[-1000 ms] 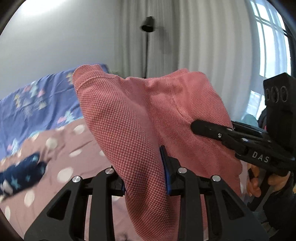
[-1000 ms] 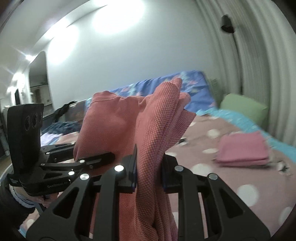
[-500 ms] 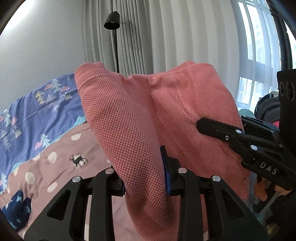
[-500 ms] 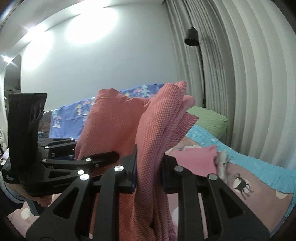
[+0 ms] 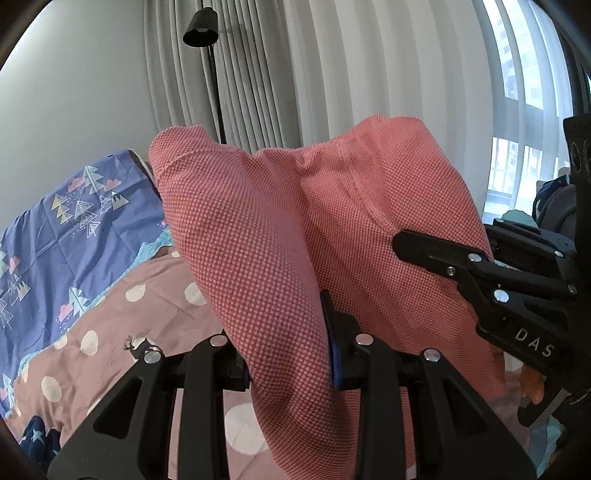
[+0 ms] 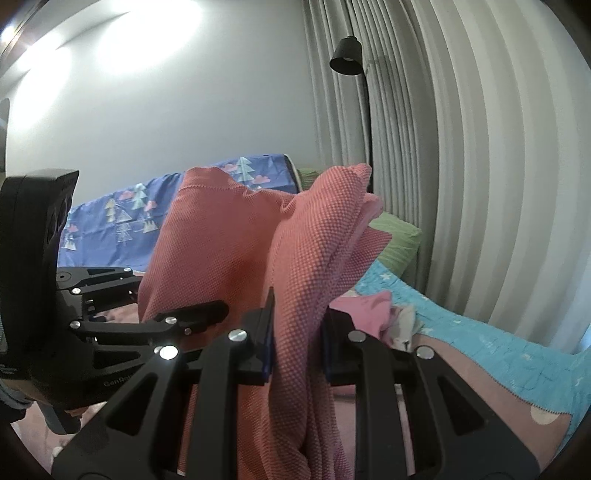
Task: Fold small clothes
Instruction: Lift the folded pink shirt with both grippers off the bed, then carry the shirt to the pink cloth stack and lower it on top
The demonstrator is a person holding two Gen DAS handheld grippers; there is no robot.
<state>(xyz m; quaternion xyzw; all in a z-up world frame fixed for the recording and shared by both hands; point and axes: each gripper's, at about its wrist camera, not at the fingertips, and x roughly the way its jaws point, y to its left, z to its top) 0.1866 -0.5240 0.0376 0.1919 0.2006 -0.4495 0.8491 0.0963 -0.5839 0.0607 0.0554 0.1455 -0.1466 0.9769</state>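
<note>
A salmon-red knit garment [image 5: 280, 236] hangs in the air above the bed, held by both grippers. My left gripper [image 5: 288, 354] is shut on one bunched edge of it. My right gripper [image 6: 297, 343] is shut on another bunched edge of the same garment [image 6: 306, 251]. The right gripper also shows at the right of the left wrist view [image 5: 480, 273]. The left gripper shows at the left of the right wrist view [image 6: 147, 325]. The garment's lower part hangs out of sight below the jaws.
Below is a bed with a pink dotted cover [image 5: 122, 325] and a blue patterned quilt [image 5: 66, 214]. A pink cloth [image 6: 369, 306] lies on the bed near a green pillow [image 6: 397, 236] and a turquoise blanket [image 6: 480, 347]. A black floor lamp [image 5: 201, 27] stands by grey curtains [image 6: 461, 166].
Both grippers have swung to the right with the garment still held; the view now faces the curtains and lamp more. The grip on the cloth has not changed.
</note>
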